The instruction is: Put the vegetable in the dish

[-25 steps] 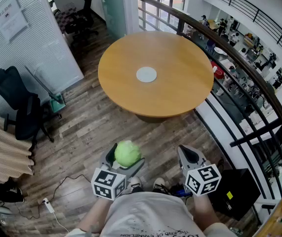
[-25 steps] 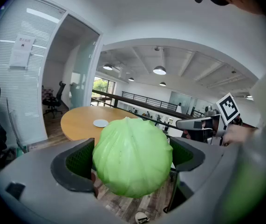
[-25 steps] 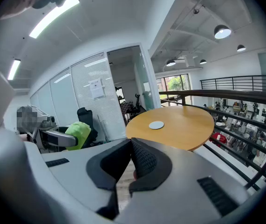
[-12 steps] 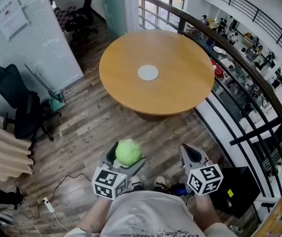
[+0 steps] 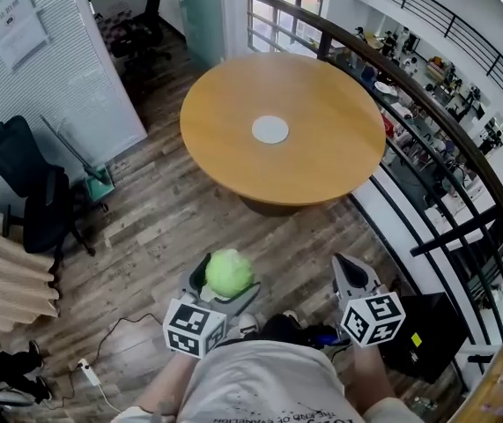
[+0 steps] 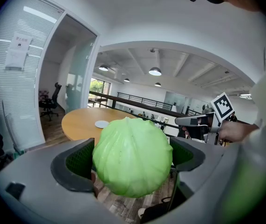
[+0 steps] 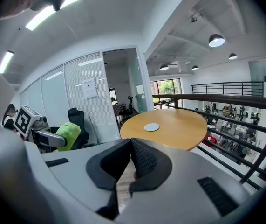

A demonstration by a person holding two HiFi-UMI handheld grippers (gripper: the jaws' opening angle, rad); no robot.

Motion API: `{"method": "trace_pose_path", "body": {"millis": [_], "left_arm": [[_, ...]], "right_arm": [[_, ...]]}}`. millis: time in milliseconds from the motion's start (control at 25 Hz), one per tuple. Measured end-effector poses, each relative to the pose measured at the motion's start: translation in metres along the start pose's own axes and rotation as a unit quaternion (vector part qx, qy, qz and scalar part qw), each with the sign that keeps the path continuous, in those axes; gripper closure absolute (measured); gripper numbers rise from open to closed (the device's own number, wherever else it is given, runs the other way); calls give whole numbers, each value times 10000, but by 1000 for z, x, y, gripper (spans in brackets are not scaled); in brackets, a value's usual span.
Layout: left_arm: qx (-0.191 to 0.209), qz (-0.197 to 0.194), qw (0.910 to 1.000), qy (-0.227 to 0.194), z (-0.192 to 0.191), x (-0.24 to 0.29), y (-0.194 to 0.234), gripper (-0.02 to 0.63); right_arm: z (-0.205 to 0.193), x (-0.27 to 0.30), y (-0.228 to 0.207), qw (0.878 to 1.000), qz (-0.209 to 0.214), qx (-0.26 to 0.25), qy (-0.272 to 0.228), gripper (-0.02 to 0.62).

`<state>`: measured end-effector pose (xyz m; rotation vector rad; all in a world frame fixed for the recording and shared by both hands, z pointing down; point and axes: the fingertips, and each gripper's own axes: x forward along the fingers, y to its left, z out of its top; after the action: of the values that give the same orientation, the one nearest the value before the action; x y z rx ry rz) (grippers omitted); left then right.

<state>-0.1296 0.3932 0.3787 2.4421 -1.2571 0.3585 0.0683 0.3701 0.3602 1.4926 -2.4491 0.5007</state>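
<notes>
Left of the round table (image 5: 321,161): a black office chair (image 5: 31,192) stands on the wood floor, well apart from the table.

Near side of the table, to the left: our left gripper (image 5: 224,282) pinches the vegetable, a pale green cabbage (image 6: 133,162), with a jaw pressed to each flank. We hold it in the air, well short of the table's edge.

Near side of the table, to the right: our right gripper (image 5: 350,273) has its jaws pressed together, with nothing between them.

Centre of the table: the dish (image 5: 270,129), small, white and bare.

Right of the table: a dark railing (image 5: 427,139) curves close past the rim.

Progress, as we judge it: the pick-up is done and the grip looks sound. We have yet to carry the cabbage to the table, reach to the centre, set it on the dish and let go.
</notes>
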Motion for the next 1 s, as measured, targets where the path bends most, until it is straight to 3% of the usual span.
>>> {"method": "trace_pose_path", "body": {"millis": [520, 1000], "left_arm": [[-213, 30, 9998, 38, 17, 49, 62, 114], [-165, 86, 9998, 41, 102, 183, 138, 114]], "right_arm": [[5, 78, -23, 9998, 25, 96, 181, 571], [80, 203, -117, 9997, 6, 94, 225, 571]]}}
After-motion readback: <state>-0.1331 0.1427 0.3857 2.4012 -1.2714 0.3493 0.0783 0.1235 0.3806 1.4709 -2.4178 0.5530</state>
